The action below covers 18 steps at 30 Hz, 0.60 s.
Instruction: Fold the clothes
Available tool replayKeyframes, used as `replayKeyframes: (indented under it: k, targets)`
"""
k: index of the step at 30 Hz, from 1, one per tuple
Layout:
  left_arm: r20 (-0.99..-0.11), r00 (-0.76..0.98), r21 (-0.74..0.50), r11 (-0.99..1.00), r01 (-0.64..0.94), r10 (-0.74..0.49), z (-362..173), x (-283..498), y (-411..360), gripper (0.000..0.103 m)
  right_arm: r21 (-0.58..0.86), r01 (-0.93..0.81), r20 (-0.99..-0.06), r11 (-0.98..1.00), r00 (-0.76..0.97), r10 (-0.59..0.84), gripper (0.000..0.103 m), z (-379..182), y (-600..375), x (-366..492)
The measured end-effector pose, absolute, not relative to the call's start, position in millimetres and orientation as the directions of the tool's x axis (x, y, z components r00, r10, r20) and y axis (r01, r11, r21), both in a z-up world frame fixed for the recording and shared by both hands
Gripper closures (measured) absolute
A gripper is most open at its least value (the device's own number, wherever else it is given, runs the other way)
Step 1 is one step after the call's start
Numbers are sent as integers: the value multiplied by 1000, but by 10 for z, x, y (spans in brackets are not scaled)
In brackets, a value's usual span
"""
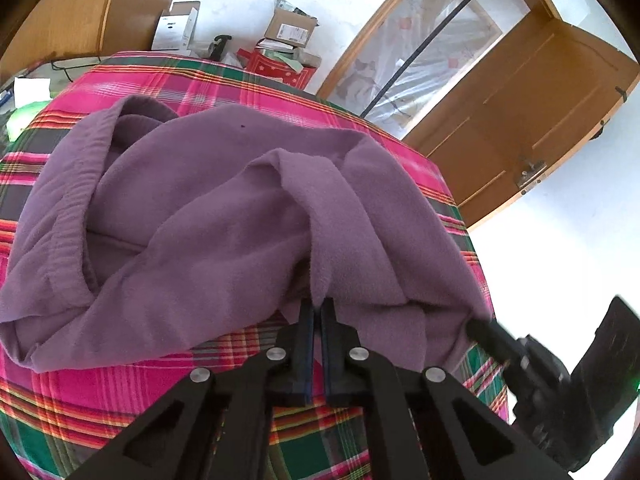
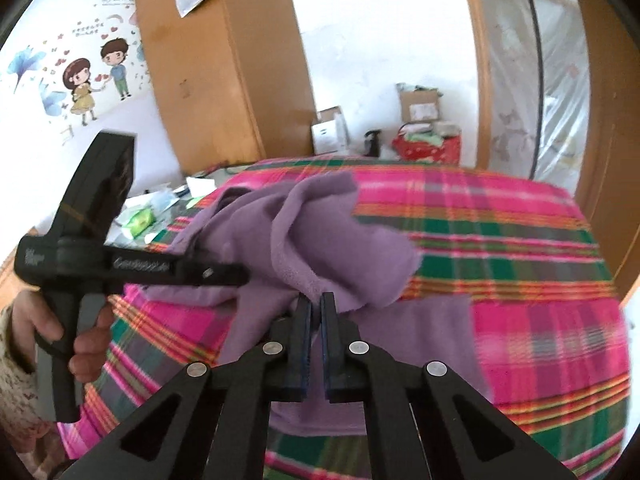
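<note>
Purple fleece garment (image 1: 192, 216) is lying rumpled on the plaid bedspread (image 1: 248, 80), its long axis running from the far left toward us at the near right edge. We are pinching a near fold with the left gripper (image 1: 318, 304), jaws almost together on the cloth, and the right gripper (image 2: 316, 300) is clamping another edge just beside it

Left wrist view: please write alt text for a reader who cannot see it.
The left gripper is shut on the near edge of a rumpled purple garment lying on a pink and green plaid cloth. The right gripper reaches the garment's edge from the lower right. Boxes stand behind by a white wall.
</note>
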<state>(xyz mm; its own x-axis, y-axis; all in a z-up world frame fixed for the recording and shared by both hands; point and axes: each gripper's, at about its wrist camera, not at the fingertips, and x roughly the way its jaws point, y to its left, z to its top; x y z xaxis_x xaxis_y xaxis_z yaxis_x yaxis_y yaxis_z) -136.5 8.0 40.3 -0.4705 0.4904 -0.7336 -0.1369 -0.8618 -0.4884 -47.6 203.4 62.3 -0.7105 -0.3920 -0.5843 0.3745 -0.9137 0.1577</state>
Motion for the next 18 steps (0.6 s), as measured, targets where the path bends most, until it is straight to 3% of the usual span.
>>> replayKeyframes:
  k: [7,14,17,18]
  targets:
    - [-732,-477,-488,-863,-132,487,389,-1339,76,100,139,291,-542,-947,-778,-319,102,864,2399,-629]
    - [-736,-473,-476,-867,-148,485,356,-1319,145,100,248,403,-550,-881,-690,-470,97,730,2359,-505]
    - [-731,-468,-485,-860,-155,497,352,-1295,134,96,289,450,-566,-845,-632,-530,85,615,2240,-461]
    - [-730,-468,-489,-859,-152,498,350,-1292,127,90,300,454,-565,-839,-624,-540,76,592,2217,-453]
